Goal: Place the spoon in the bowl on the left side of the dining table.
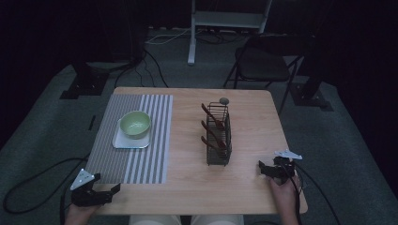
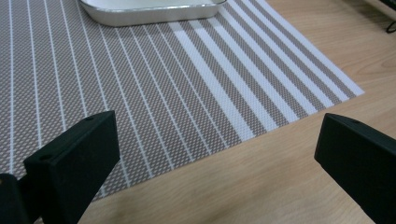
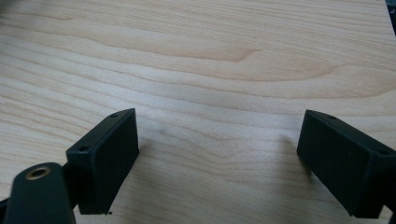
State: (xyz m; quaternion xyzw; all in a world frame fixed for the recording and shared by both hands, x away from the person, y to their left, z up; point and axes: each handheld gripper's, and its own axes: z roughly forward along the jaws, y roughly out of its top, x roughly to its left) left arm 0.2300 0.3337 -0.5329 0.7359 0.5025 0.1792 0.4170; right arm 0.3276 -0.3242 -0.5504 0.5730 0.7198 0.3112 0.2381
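Both my grippers, left and right, stand wide open and empty at lower frame. For the spoons in the centre rack, I approach from above, jaws astride one handle.

Black two-jaw tools (grey triangular plates), trailing cables.

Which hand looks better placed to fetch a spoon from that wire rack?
Probably the right. The right gripper rests open on the table just beside the wire rack holding the spoons. The left gripper, also open, sits at the near corner of the striped mat, farther away.
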